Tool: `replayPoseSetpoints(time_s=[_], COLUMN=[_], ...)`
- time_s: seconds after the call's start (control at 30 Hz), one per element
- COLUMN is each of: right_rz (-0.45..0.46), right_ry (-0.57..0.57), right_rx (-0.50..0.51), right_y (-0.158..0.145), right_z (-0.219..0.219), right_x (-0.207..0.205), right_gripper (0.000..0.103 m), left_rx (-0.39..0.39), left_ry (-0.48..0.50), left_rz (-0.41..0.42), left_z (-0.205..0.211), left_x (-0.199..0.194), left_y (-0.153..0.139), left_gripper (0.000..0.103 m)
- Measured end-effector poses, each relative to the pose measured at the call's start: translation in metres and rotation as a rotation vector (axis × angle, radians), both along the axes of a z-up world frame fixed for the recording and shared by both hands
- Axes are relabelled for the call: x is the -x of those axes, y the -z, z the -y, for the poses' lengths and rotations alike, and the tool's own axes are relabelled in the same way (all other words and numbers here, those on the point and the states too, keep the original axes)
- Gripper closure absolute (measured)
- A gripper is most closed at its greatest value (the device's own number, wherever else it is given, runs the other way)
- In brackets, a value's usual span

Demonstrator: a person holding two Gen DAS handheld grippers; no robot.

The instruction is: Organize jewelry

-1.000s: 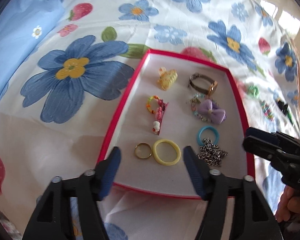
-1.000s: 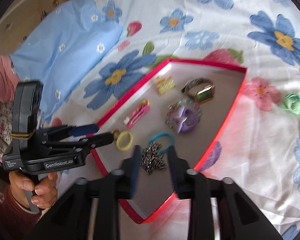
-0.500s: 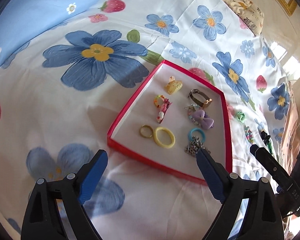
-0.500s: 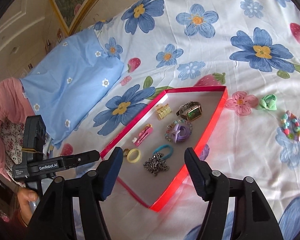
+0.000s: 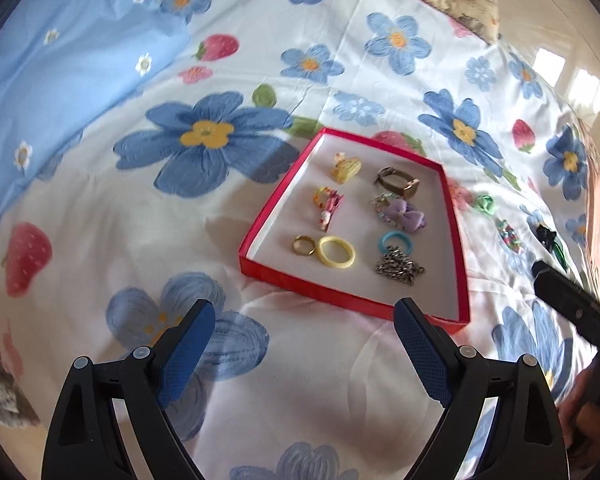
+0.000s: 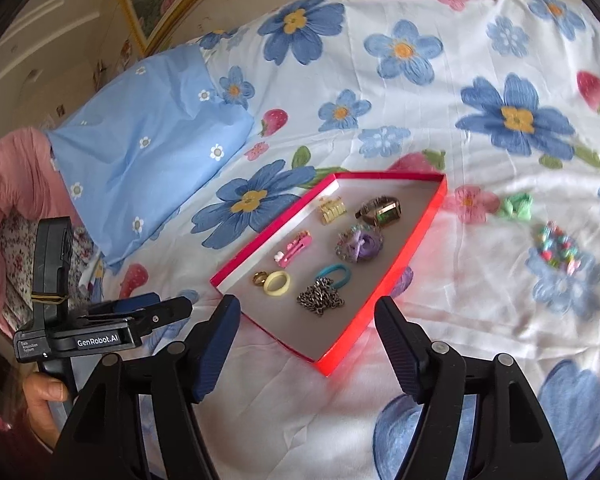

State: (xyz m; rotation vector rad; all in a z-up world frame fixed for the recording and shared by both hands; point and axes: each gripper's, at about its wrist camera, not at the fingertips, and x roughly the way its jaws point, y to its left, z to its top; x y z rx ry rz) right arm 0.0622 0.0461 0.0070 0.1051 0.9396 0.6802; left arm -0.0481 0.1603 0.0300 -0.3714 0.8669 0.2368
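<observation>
The fingers of the right gripper (image 6: 306, 346) now stand wide apart and empty, where a second ago they were narrowed over the chain (image 6: 321, 301); the left gripper (image 5: 303, 354) has likewise spread wide, holding nothing. Both have pulled back from the red tray (image 5: 352, 298), so the chain looks placed; the green bow (image 6: 516, 205) and beaded bracelet (image 6: 558, 250) remain outside on the bedsheet (image 6: 440, 240).
</observation>
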Motion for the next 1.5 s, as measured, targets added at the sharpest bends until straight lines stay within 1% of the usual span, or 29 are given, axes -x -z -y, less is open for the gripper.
replayPoseSetpoints(time_s=[0.07,0.13,0.27,0.3,0.37,0.43,0.47,0.6,0.73,0.8,0.93,1.07,1.23,1.5], right_rz=[0.019,0.055,0.177,0.204,0.261,0.272,0.264,0.207,0.144,0.127,0.11,0.101,0.102,0.122], right_ry=[-0.014,-0.029,-0.036,-0.031,-0.014,-0.003,-0.004,-0.003,0.015,0.011,0.007,0.012,0.023,0.03], right_rx=[0.027,0.059,0.066,0.063,0.06,0.061,0.062,0.109,0.133,0.15,0.159,0.166,0.17,0.158], right_y=[-0.013,-0.033,-0.075,-0.081,-0.089,-0.084,-0.076,-0.036,-0.003,0.008,0.016,0.02,0.023,0.021], right_z=[-0.003,-0.007,-0.013,-0.014,-0.014,-0.014,-0.015,-0.018,-0.014,-0.013,-0.011,-0.009,-0.007,-0.005], right_x=[-0.001,-0.001,0.002,0.004,0.012,0.017,0.021,0.029,0.035,0.037,0.041,0.042,0.045,0.049], right_gripper=[0.028,0.022,0.006,0.003,0.002,0.002,0.002,0.002,0.002,0.002,0.002,0.002,0.002,0.002], left_rx=[-0.015,-0.05,-0.107,-0.121,-0.15,-0.163,-0.161,-0.168,-0.192,-0.19,-0.222,-0.26,-0.268,-0.285], left_ry=[0.029,0.04,0.029,0.02,-0.006,-0.033,-0.041,-0.051,-0.052,-0.049,-0.041,-0.039,-0.036,-0.032], left_rz=[0.009,0.045,0.117,0.124,0.128,0.121,0.114,0.063,0.032,0.026,0.024,0.038,0.049,0.098], left_z=[0.003,0.003,0.006,0.008,0.009,0.014,0.016,0.027,0.034,0.036,0.039,0.044,0.048,0.055], left_x=[0.003,0.008,0.016,0.018,0.026,0.034,0.037,0.043,0.042,0.041,0.04,0.05,0.059,0.073], left_y=[-0.014,-0.031,-0.059,-0.061,-0.056,-0.045,-0.039,-0.013,0.001,0.005,0.006,0.007,0.006,0.001], left_gripper=[0.005,0.001,0.001,0.001,0.001,0.001,0.001,0.001,0.001,0.001,0.001,0.001,0.001,0.001])
